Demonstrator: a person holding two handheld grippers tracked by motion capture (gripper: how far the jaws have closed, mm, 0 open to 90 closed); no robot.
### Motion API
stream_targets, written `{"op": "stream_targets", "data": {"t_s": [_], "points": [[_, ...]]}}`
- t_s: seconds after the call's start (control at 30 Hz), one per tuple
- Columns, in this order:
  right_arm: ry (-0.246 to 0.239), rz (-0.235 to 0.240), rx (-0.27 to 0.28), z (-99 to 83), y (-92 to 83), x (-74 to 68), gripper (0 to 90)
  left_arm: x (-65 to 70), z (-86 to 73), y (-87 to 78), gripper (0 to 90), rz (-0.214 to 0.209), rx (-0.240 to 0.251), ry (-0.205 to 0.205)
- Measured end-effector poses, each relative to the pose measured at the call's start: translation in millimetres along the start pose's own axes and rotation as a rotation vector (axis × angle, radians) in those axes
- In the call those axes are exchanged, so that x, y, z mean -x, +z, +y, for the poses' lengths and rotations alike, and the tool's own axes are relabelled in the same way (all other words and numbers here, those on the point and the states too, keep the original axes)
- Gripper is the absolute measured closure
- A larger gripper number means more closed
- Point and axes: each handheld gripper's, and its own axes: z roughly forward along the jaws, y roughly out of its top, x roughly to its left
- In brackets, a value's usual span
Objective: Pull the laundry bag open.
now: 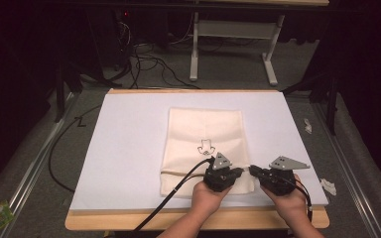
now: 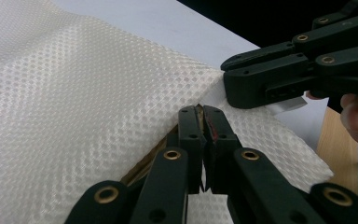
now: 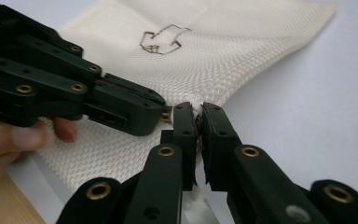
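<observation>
A cream mesh cloth bag (image 1: 203, 131) with a small black drawing (image 1: 206, 148) lies flat on a white sheet (image 1: 124, 148); its near end is folded over. Both grippers meet at the bag's near right edge. My left gripper (image 1: 241, 172) points right, and in the left gripper view its jaws (image 2: 203, 111) are shut on the cloth's (image 2: 84, 112) top layer at that edge. My right gripper (image 1: 253, 170) points left toward it. The right gripper view shows its jaws (image 3: 196, 109) pinched on the cloth's (image 3: 223, 51) edge, right beside the left gripper (image 3: 135, 105).
The white sheet covers a wooden table whose bare front edge (image 1: 178, 220) is nearest me. A black cable (image 1: 178, 186) trails from the left gripper across the bag's near end. Paper scraps (image 1: 328, 186) lie off the right side. Table legs (image 1: 194, 49) and cables stand behind.
</observation>
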Motion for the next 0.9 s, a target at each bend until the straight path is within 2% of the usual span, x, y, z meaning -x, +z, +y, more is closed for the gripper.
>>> {"op": "stream_targets", "data": {"t_s": [0.07,0.57,0.6,0.63,0.67,0.7,0.73,0.8,0.83,0.87,0.9], "points": [[-0.011,0.006,0.007,0.0,0.4,-0.5,86.1,1.3,1.0,0.7,87.5,-0.001,0.001,-0.009],[-0.013,0.017,0.017,-0.2,-1.3,-1.3,86.4,3.0,2.7,2.2,87.4,-0.005,0.002,0.003],[-0.014,0.020,0.013,-0.2,-1.1,-2.8,86.7,3.3,2.5,2.3,87.6,0.019,-0.005,0.018],[-0.014,0.020,0.013,-0.2,-1.1,-2.8,86.7,2.6,2.2,2.2,87.6,0.044,-0.008,0.012],[-0.024,0.011,0.010,0.3,-0.6,-4.9,86.9,2.4,1.7,2.6,87.7,0.044,-0.006,-0.024],[-0.012,-0.014,0.025,4.4,-1.9,-5.5,87.2,4.6,1.3,0.6,87.9,0.043,0.028,-0.031],[0.003,-0.016,0.037,7.6,-4.4,-3.2,87.3,5.3,1.6,-0.9,87.9,0.036,0.041,-0.035],[0.011,-0.014,0.043,9.3,-5.7,-0.7,87.3,3.7,1.7,-2.9,87.9,0.025,0.046,-0.048],[0.018,-0.009,0.049,8.5,-5.9,-0.3,87.5,1.9,0.4,-3.9,88.0,0.045,0.031,-0.059],[0.012,-0.055,0.063,8.2,-10.1,3.1,87.6,-3.1,-2.9,-5.5,88.0,0.053,0.032,-0.081],[0.012,-0.055,0.063,8.2,-10.1,3.1,87.6,-14.3,-8.7,-9.0,88.0,0.040,0.032,-0.136]]}}
